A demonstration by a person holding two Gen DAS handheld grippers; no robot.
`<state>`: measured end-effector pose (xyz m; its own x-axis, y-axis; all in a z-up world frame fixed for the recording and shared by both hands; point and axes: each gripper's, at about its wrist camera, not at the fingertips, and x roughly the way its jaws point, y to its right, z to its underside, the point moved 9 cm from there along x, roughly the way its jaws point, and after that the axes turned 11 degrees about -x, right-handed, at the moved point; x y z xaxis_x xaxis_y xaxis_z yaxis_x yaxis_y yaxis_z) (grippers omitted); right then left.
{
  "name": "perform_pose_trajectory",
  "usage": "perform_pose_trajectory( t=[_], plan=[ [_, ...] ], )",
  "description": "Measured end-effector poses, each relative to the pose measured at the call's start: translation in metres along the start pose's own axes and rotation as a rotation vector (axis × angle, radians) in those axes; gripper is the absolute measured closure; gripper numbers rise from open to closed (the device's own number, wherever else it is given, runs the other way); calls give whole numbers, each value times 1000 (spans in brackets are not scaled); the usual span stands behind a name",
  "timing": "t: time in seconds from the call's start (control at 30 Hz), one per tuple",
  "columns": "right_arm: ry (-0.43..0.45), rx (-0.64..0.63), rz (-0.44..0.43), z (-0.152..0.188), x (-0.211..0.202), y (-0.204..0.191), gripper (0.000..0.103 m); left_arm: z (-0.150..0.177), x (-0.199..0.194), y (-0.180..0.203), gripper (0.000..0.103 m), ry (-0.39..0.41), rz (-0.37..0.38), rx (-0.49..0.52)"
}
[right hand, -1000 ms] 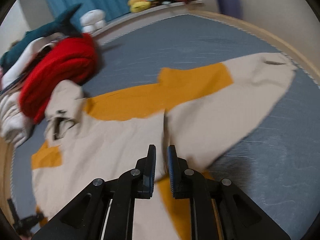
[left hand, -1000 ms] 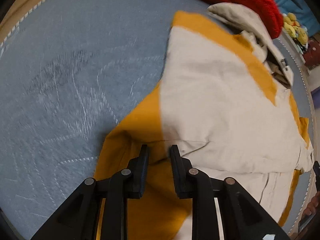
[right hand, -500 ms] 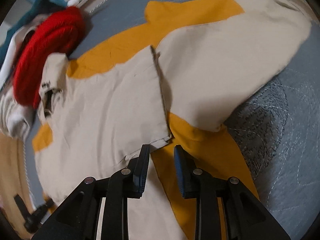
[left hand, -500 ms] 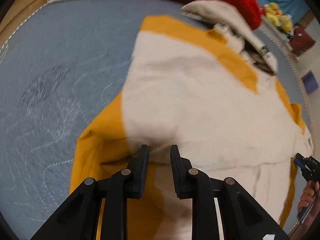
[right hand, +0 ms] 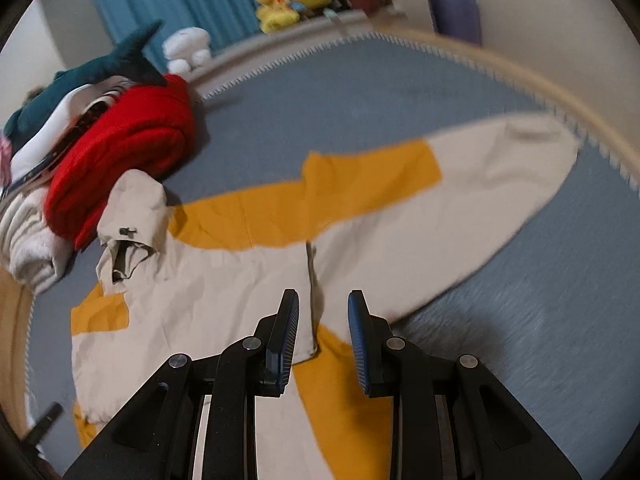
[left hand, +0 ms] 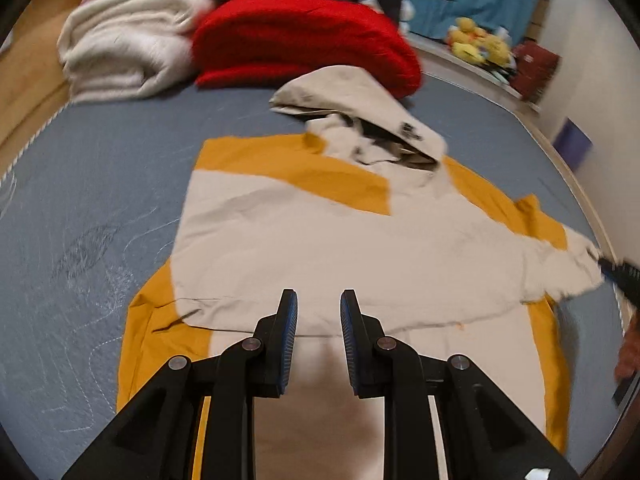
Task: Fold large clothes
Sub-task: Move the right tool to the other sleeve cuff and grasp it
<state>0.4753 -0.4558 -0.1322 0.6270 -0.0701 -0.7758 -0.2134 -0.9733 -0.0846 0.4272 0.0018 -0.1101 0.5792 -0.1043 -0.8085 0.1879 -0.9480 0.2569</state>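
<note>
A beige and mustard hooded jacket (left hand: 340, 232) lies flat on the blue-grey quilted bed (left hand: 92, 184), hood (left hand: 352, 96) toward the far end. One sleeve is folded across the body. In the right wrist view the jacket (right hand: 200, 292) shows with the other sleeve (right hand: 460, 200) stretched out to the right. My left gripper (left hand: 318, 300) is open and empty above the jacket's lower body. My right gripper (right hand: 323, 300) is open and empty above the folded sleeve's cuff edge (right hand: 310, 280).
A red knit garment (left hand: 304, 40) and a cream folded blanket (left hand: 124, 52) sit stacked at the bed's far end, just behind the hood. Plush toys (right hand: 292, 0) line a ledge by the blue curtain. The bed's wooden rim (right hand: 520, 72) runs along the right.
Both grippers have opened and lifted back from the jacket. The sleeve that the left gripper carried now lies folded across the body. Both views now tilt up toward the far end.
</note>
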Motion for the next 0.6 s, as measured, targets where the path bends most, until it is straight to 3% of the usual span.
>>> perform_pose_trajectory(
  t=[0.27, 0.37, 0.5, 0.6],
  plan=[
    [73, -79, 25, -19, -46, 40, 77, 22, -3, 39, 83, -39, 59, 61],
    [112, -6, 18, -28, -66, 80, 87, 19, -1, 43, 83, -19, 52, 69],
    [177, -11, 65, -44, -86, 126, 87, 17, 4, 41, 83, -27, 49, 59],
    [161, -3, 120, -52, -78, 171, 86, 17, 6, 40, 83, -29, 44, 56]
  ],
)
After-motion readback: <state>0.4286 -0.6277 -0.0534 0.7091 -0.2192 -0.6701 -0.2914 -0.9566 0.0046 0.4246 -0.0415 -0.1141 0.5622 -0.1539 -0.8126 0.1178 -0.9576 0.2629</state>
